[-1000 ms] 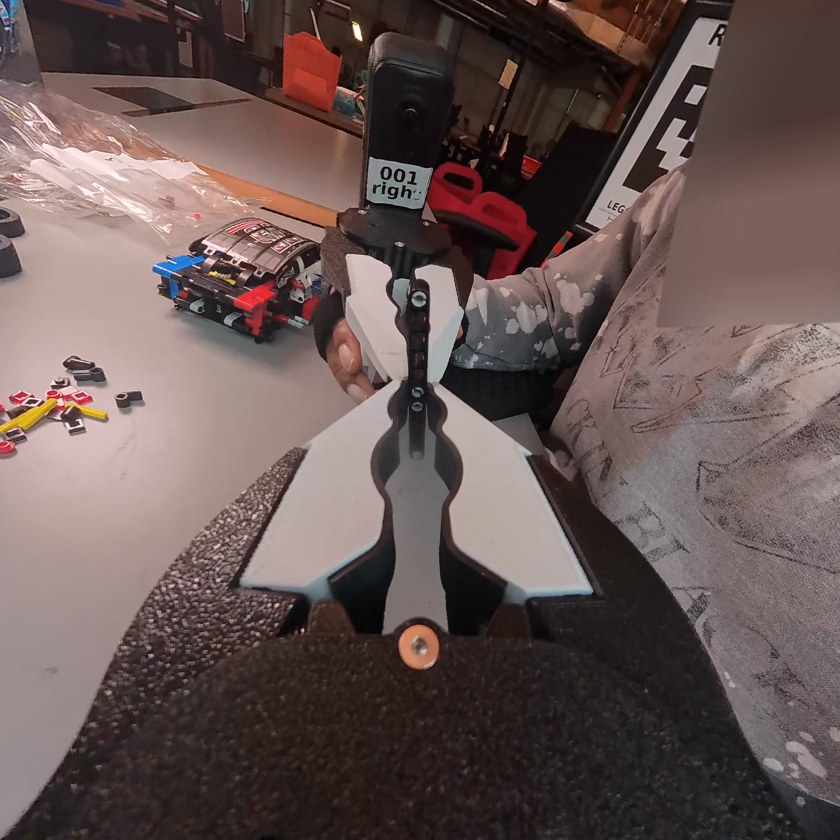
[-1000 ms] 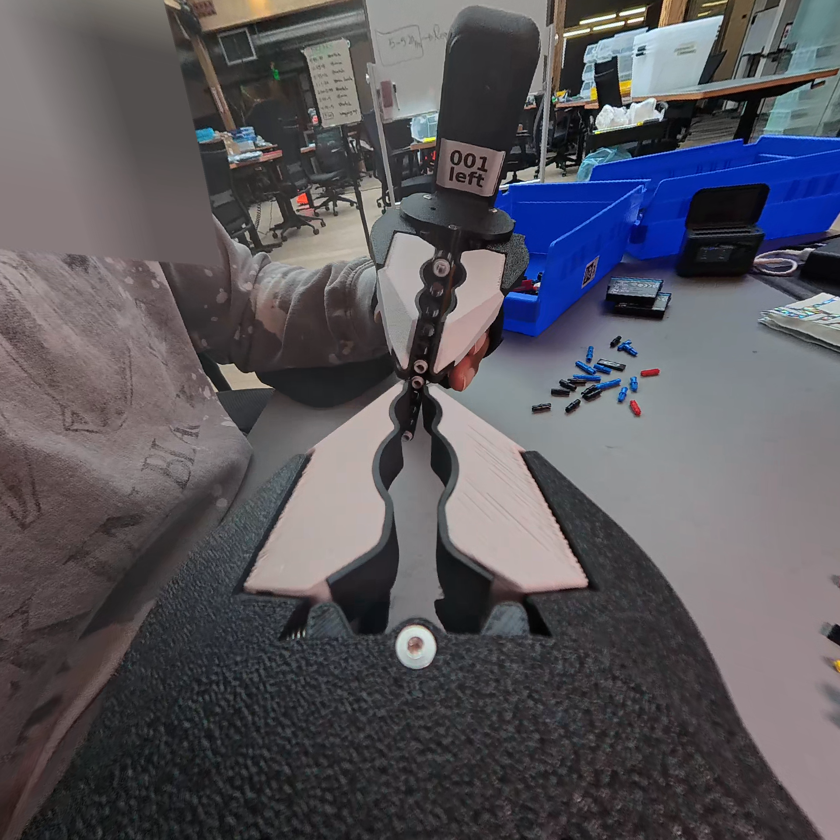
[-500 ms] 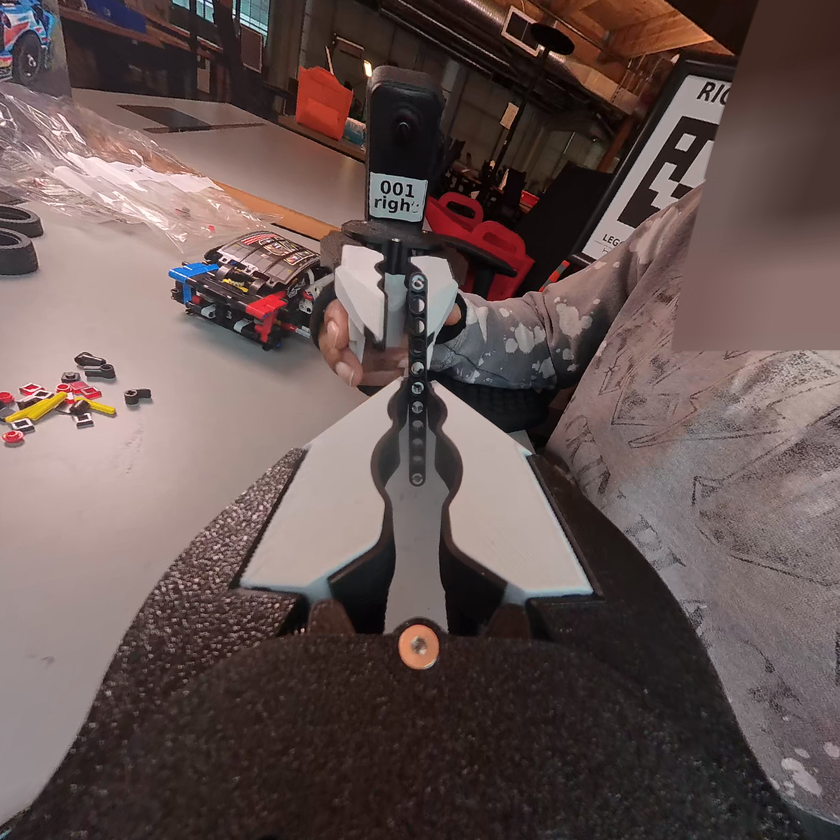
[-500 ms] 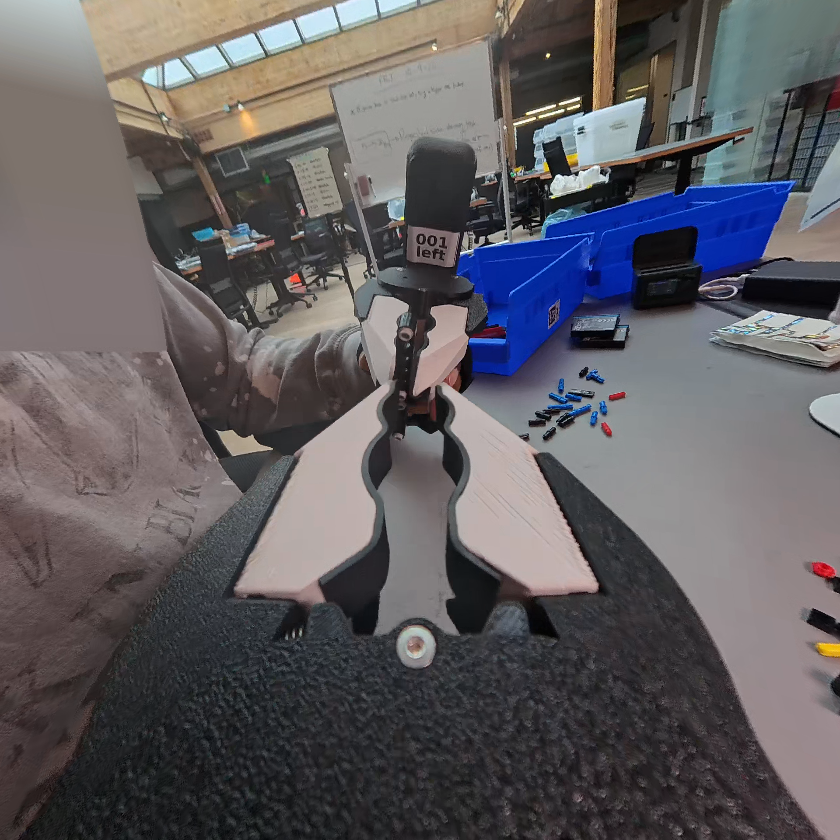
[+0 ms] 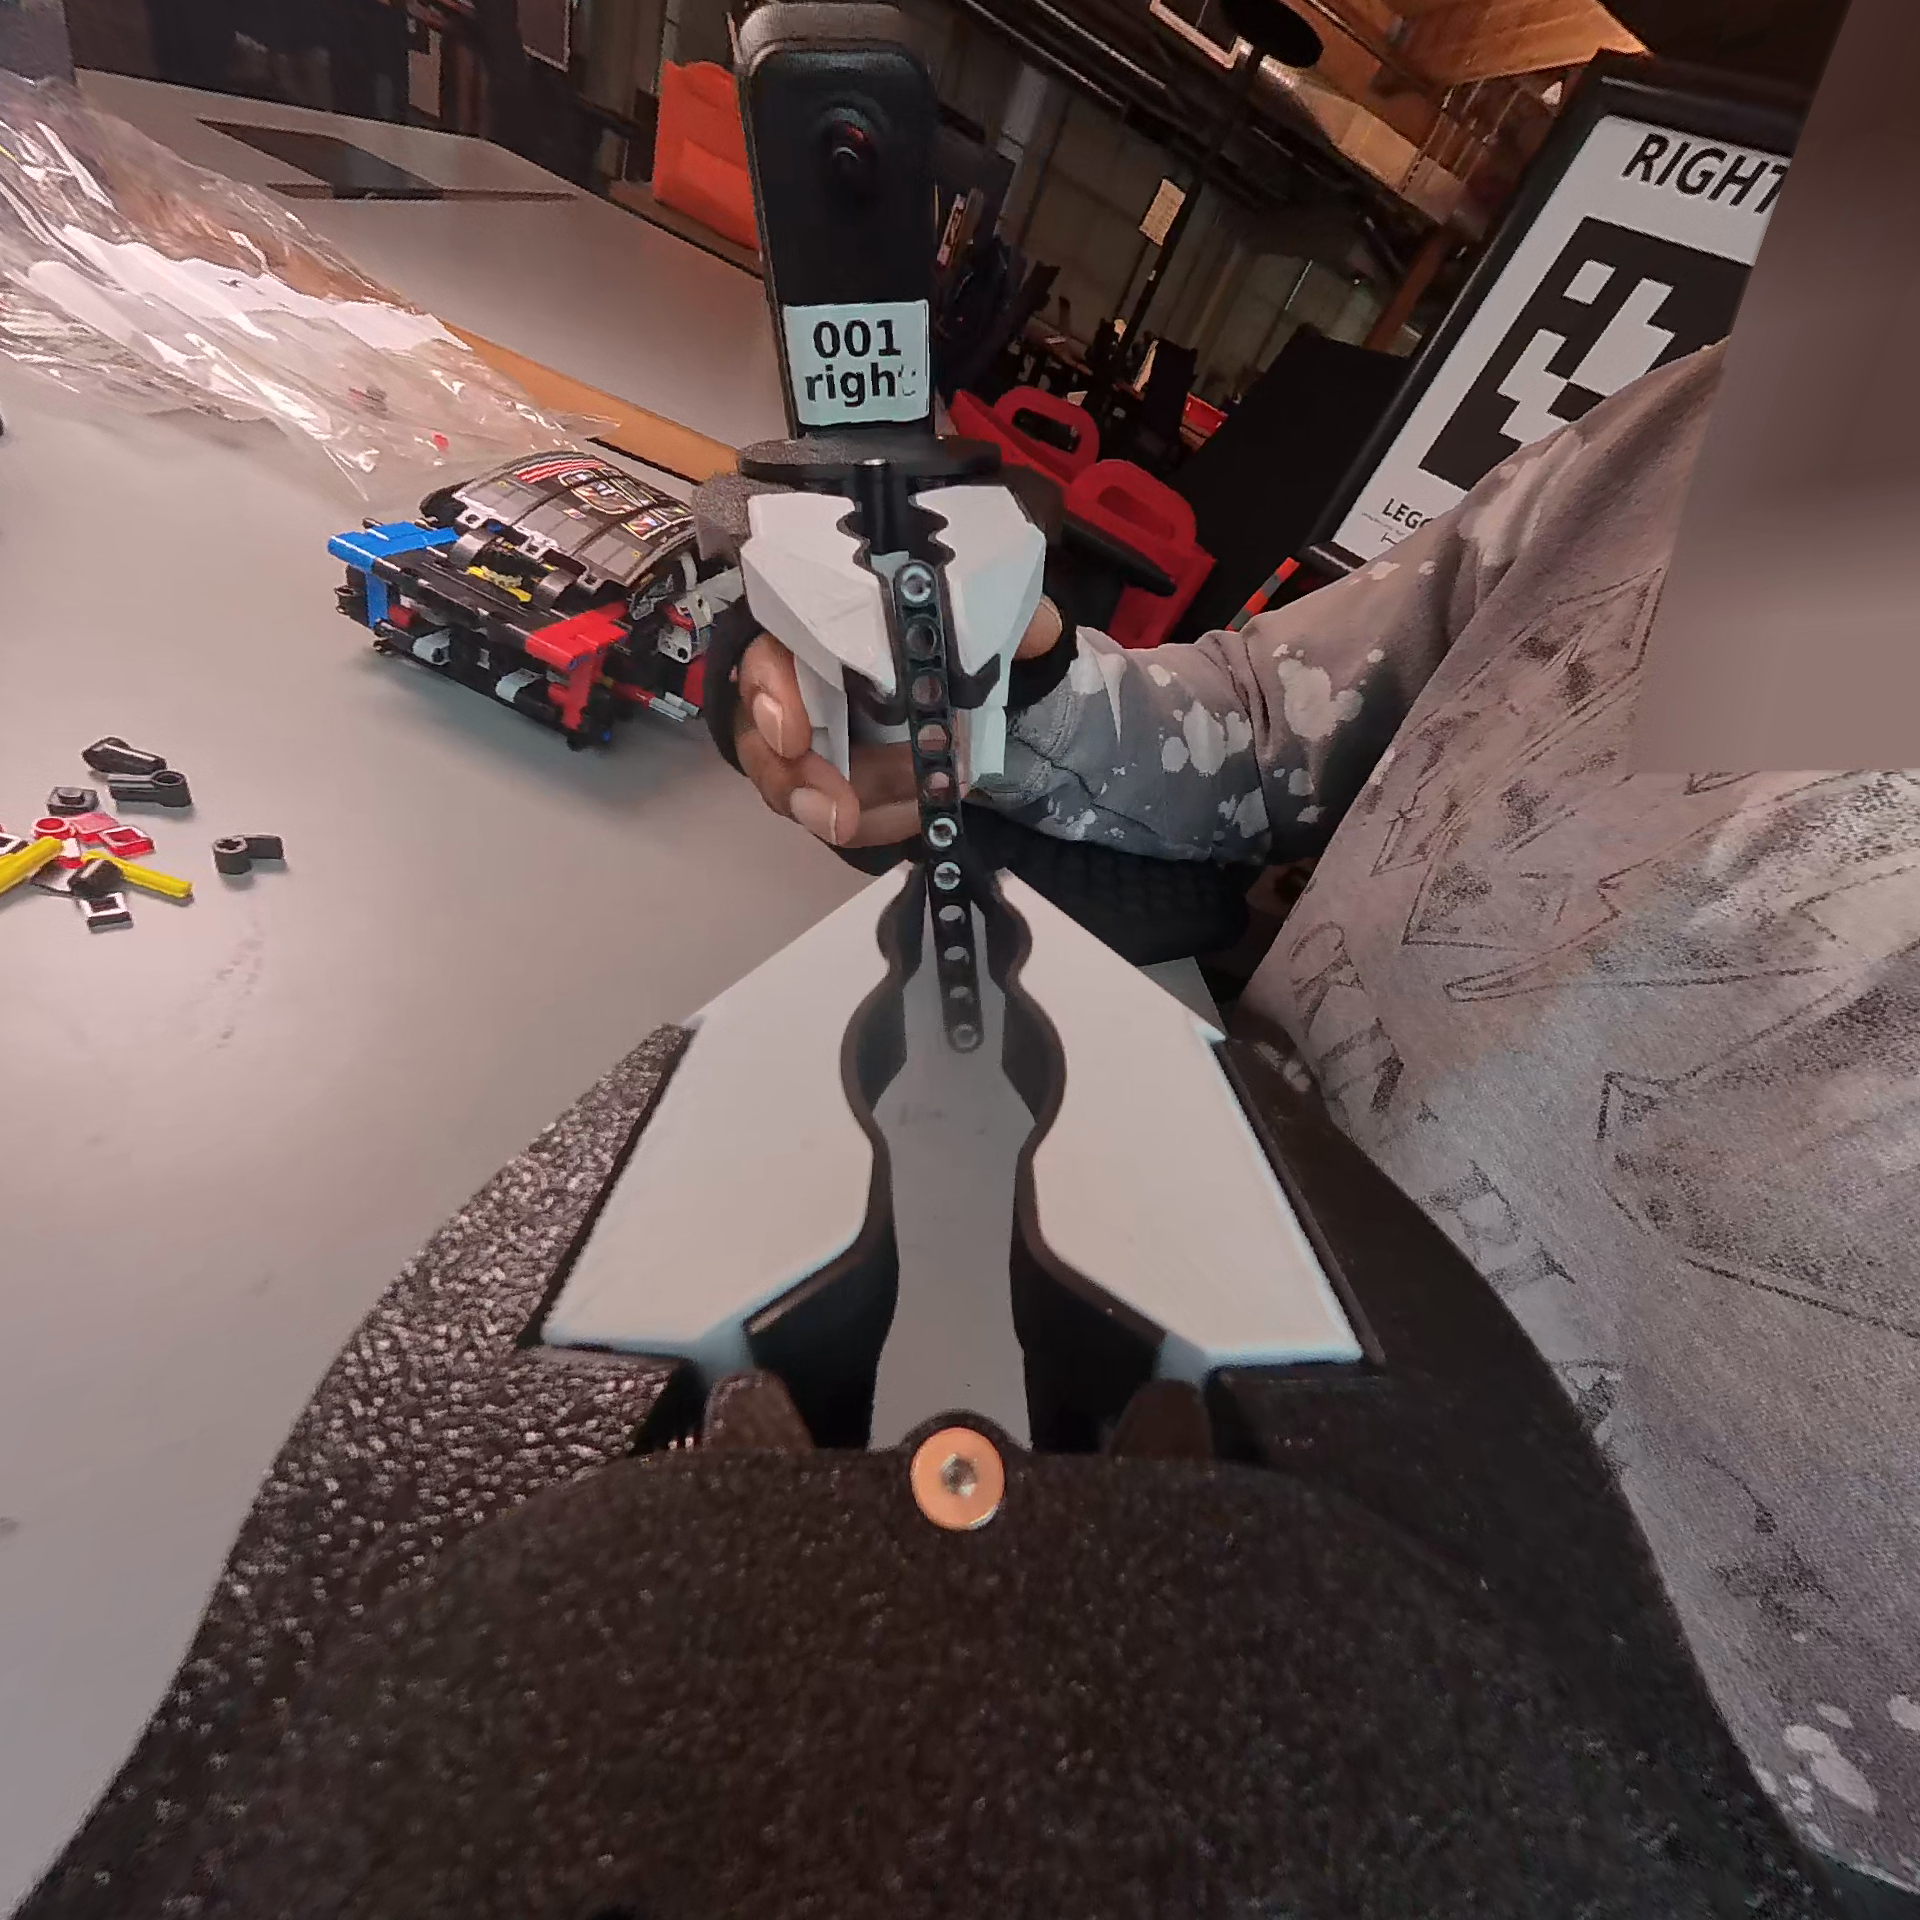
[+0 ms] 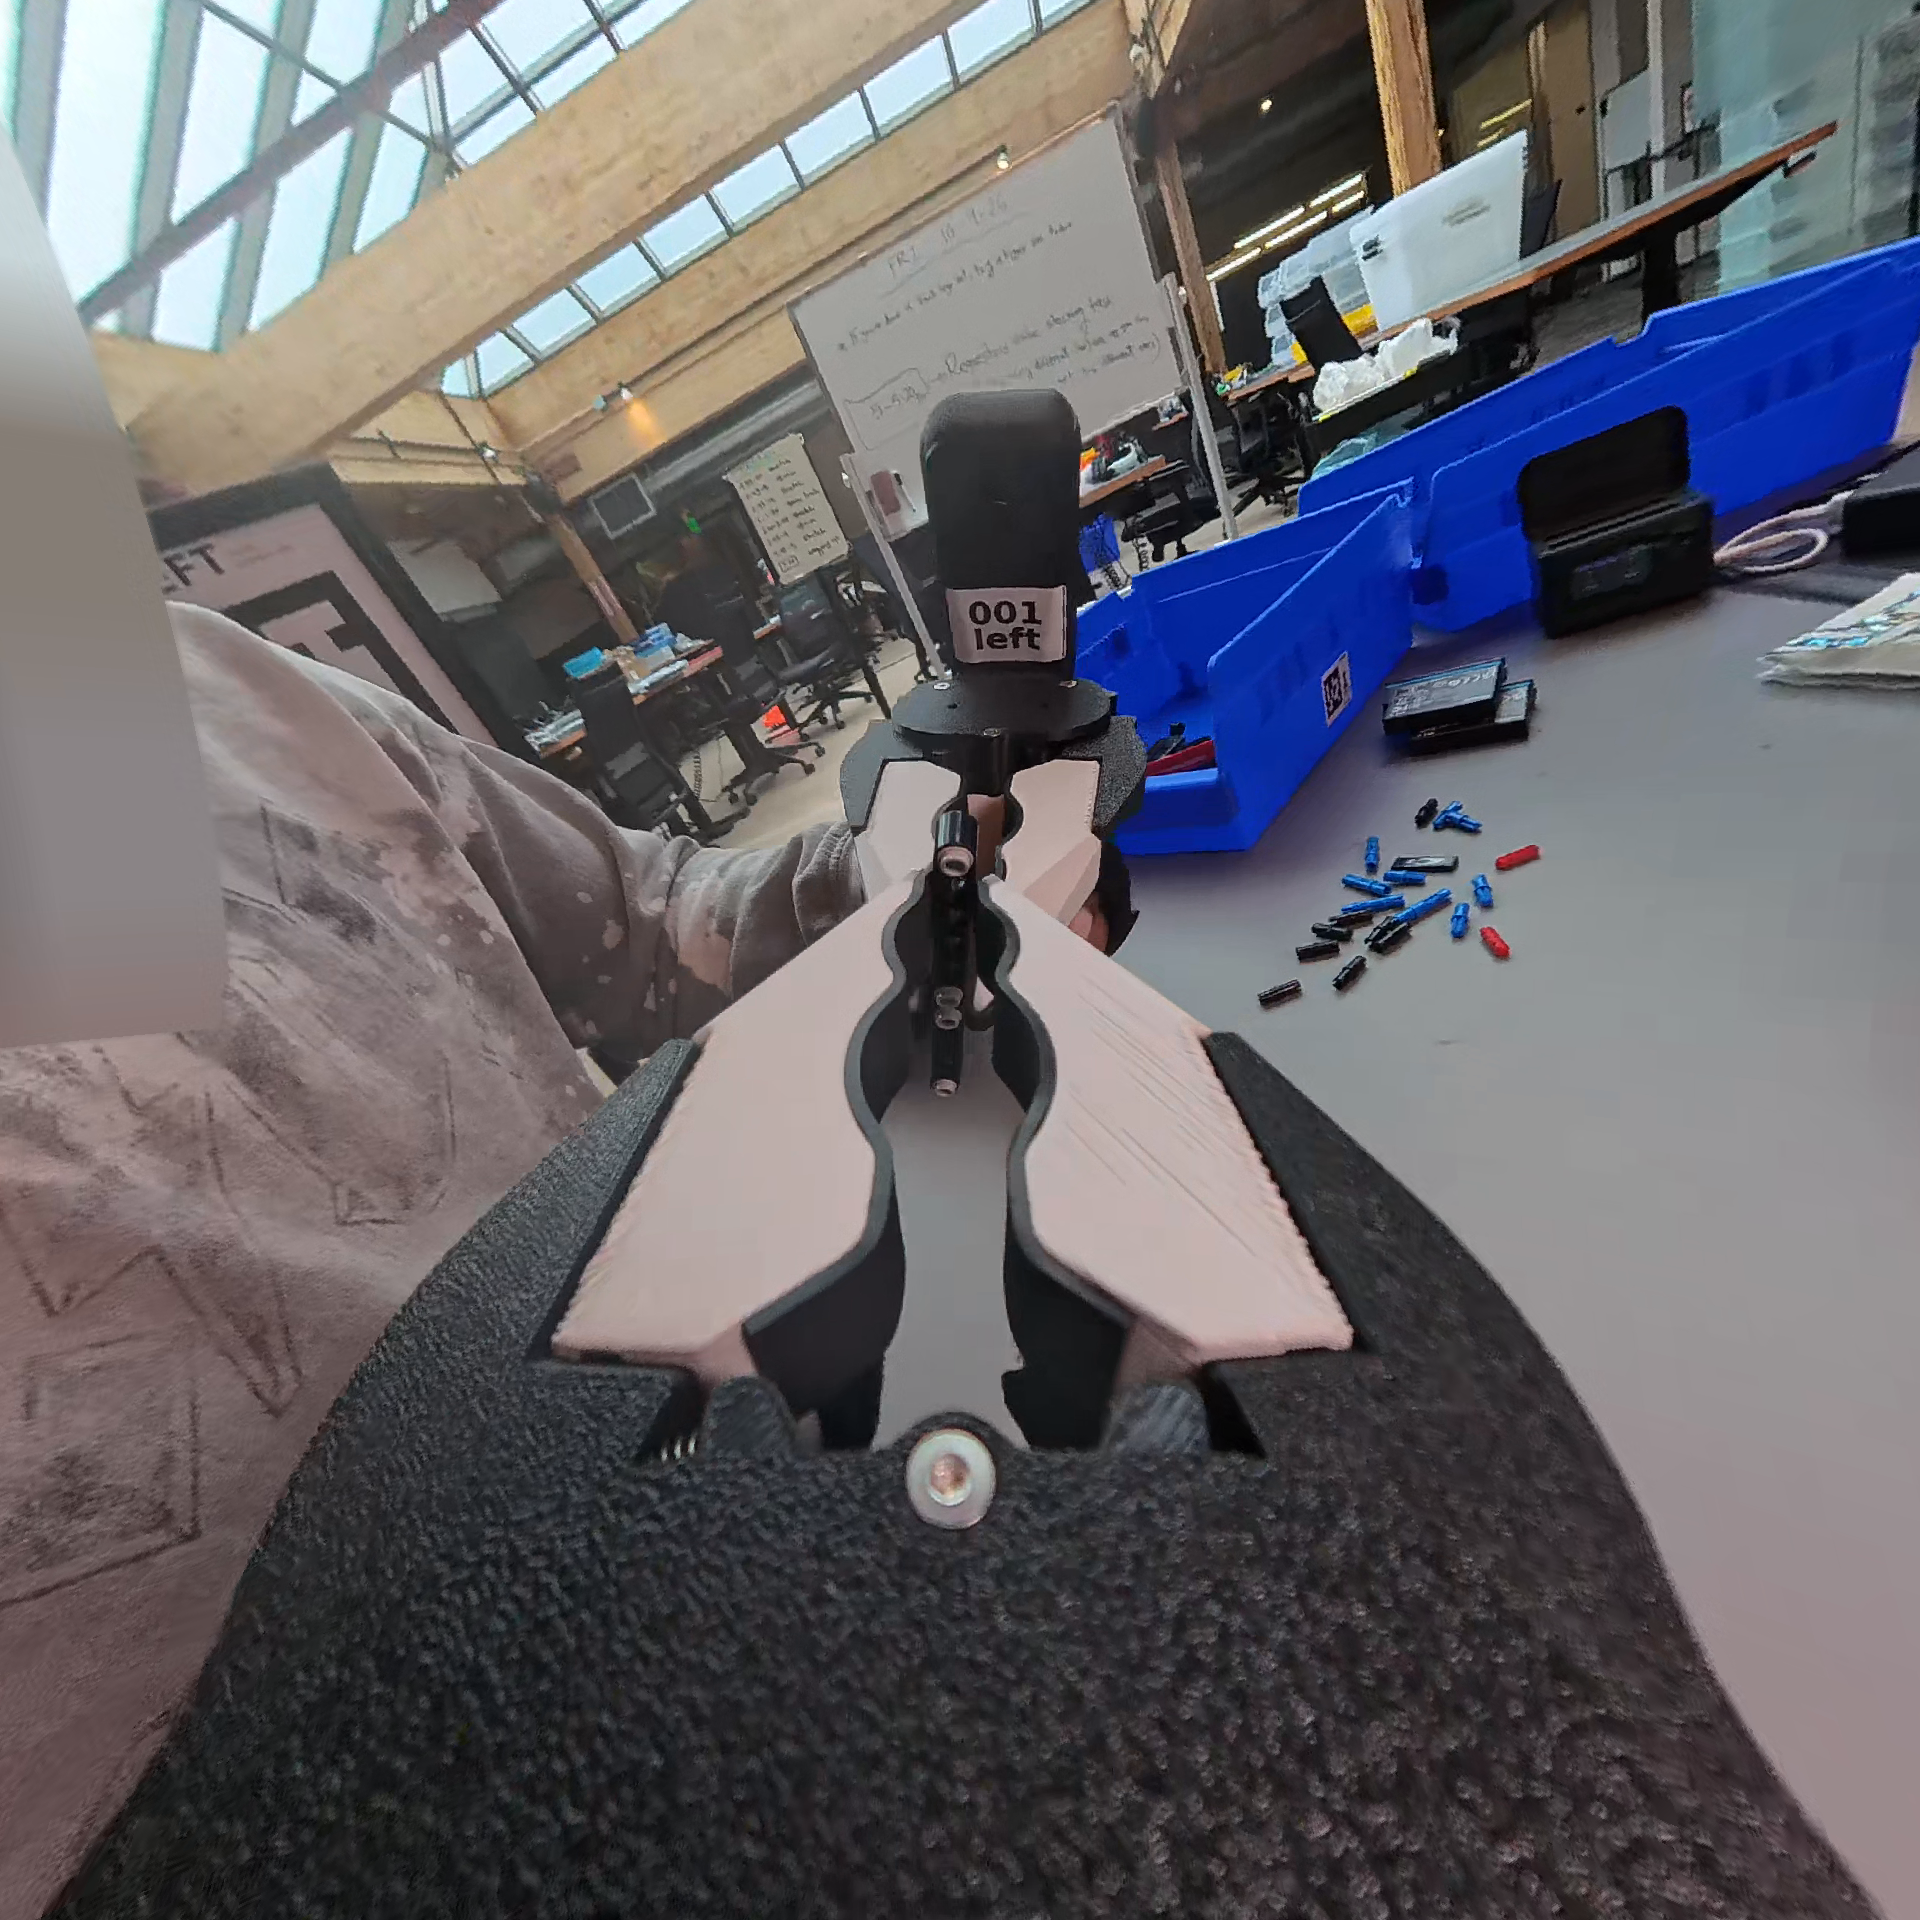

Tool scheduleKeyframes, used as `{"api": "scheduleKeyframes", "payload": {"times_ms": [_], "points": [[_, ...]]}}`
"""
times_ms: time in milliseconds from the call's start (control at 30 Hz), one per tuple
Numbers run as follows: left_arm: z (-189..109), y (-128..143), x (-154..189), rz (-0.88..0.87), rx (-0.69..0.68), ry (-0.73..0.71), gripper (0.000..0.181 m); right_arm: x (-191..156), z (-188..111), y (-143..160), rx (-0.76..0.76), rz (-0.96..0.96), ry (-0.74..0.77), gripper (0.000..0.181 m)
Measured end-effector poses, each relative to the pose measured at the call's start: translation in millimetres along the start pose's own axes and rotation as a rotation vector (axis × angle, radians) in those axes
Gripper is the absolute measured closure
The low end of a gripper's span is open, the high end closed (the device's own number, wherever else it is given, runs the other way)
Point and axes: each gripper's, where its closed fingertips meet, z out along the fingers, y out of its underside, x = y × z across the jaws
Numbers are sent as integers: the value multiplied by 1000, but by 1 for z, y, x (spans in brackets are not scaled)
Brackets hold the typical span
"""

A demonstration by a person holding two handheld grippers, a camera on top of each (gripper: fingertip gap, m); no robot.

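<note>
A long black beam with a row of holes (image 5: 933, 740) runs between my two grippers, which face each other tip to tip above the grey table (image 5: 312, 1039). My left gripper (image 5: 940, 883) is shut on the beam, whose near end reaches back between its fingers. My right gripper (image 6: 951, 904) is also shut on the beam (image 6: 945, 1003), which shows end-on with small pins in it. In the left wrist view the right gripper (image 5: 920, 753) is held by a hand. In the right wrist view the left gripper (image 6: 987, 831) sits just behind the beam.
A black, red and blue toy car model (image 5: 530, 592), loose small pieces (image 5: 104, 831) and clear plastic bags (image 5: 156, 270) lie to the left. Blue bins (image 6: 1299, 665), scattered blue, black and red pins (image 6: 1392, 904), a black case (image 6: 1616, 540) and the person's grey sleeve (image 5: 1195, 707) are close by.
Both grippers stayed closed on the beam. The right gripper tipped upward, so its view now shows the ceiling. The beam reaches further back between its fingers.
</note>
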Motion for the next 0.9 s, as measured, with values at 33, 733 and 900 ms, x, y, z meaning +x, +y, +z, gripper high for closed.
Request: {"api": "scheduleKeyframes", "payload": {"times_ms": [33,733,900], "points": [[0,0,-1,-5,-2,-8,175,1,0,0,5,16,-3,175],[-8,-23,-9,-113,169,-18,176,7,5,3,5,-104,75,175],[-7,-23,-7,-114,168,-10,177,5,4,3,-6,-137,75,175]]}}
